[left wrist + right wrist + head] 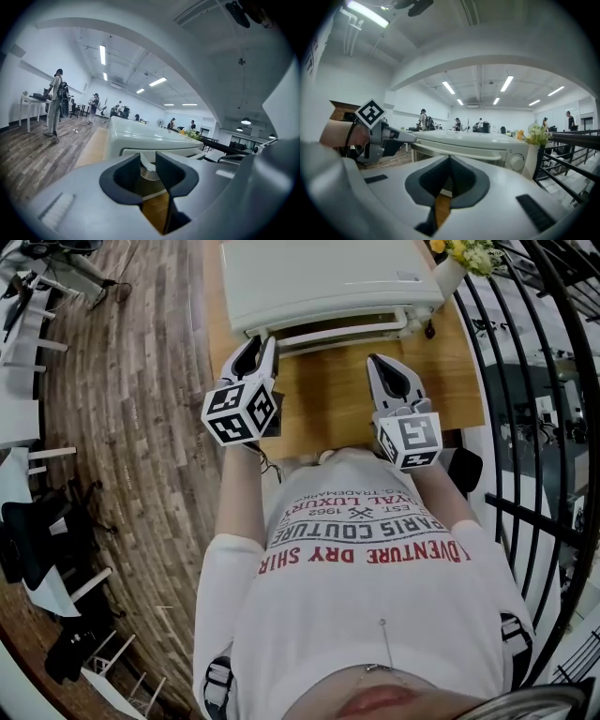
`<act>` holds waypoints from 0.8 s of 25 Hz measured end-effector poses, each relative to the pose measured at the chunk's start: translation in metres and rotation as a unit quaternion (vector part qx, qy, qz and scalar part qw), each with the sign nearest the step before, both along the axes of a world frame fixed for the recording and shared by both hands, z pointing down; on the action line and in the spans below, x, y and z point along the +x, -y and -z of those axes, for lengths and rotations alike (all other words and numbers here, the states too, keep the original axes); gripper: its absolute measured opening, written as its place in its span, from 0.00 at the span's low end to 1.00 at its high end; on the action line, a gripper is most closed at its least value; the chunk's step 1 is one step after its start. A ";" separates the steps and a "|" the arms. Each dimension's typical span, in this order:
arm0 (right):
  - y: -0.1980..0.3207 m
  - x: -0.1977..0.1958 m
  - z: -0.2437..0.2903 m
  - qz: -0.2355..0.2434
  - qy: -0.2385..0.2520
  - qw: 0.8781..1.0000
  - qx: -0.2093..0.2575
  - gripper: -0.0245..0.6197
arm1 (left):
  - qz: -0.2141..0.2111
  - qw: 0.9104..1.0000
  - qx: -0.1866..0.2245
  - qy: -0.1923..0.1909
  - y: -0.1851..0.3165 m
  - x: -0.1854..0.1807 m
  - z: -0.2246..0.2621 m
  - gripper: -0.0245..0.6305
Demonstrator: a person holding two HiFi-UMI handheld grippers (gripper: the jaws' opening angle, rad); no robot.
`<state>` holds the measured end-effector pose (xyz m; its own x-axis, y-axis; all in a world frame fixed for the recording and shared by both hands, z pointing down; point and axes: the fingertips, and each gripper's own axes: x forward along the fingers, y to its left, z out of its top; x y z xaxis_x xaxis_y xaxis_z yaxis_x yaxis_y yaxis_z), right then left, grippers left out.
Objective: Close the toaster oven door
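Observation:
The white toaster oven [319, 277] stands at the far side of the wooden table [328, 413]. Its door looks almost upright, with the long handle bar [347, 333] across the front. My left gripper [262, 343] is at the left end of that handle. In the left gripper view its jaws [148, 159] stand apart, the handle end [149, 168] shows through the gap just beyond the tips, and the pads press on nothing. My right gripper [380, 362] hovers over the table a little short of the oven's front right, shut and empty [450, 161].
A white vase with flowers [459, 259] stands by the oven's right side, beside its knob [515, 161]. A black metal railing [525, 381] runs close along the table's right. Wood floor with chairs and desks [37, 549] lies to the left, with people far off.

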<state>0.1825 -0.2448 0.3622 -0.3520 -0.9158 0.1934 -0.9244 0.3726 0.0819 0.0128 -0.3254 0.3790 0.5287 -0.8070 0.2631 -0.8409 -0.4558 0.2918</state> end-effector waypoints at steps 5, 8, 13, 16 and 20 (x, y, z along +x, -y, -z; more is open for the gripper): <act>0.000 0.002 0.000 -0.003 -0.003 1.000 -0.003 0.02 | -0.004 1.000 -0.003 -0.013 0.006 -0.001 0.002 0.21; 0.000 0.005 0.001 -0.009 0.000 1.000 -0.004 0.02 | -0.010 1.000 -0.009 -0.023 0.006 -0.001 0.002 0.22; -0.003 0.007 0.000 -0.007 0.006 1.000 0.001 0.02 | -0.005 1.000 -0.004 0.015 0.008 -0.001 0.002 0.21; -0.004 0.008 0.005 -0.002 0.009 1.000 0.007 0.02 | 0.006 0.999 0.023 0.038 0.005 -0.003 0.017 0.18; -0.006 0.005 0.011 0.013 0.015 1.000 0.016 0.02 | 0.003 0.997 0.060 0.051 -0.010 -0.004 0.041 0.13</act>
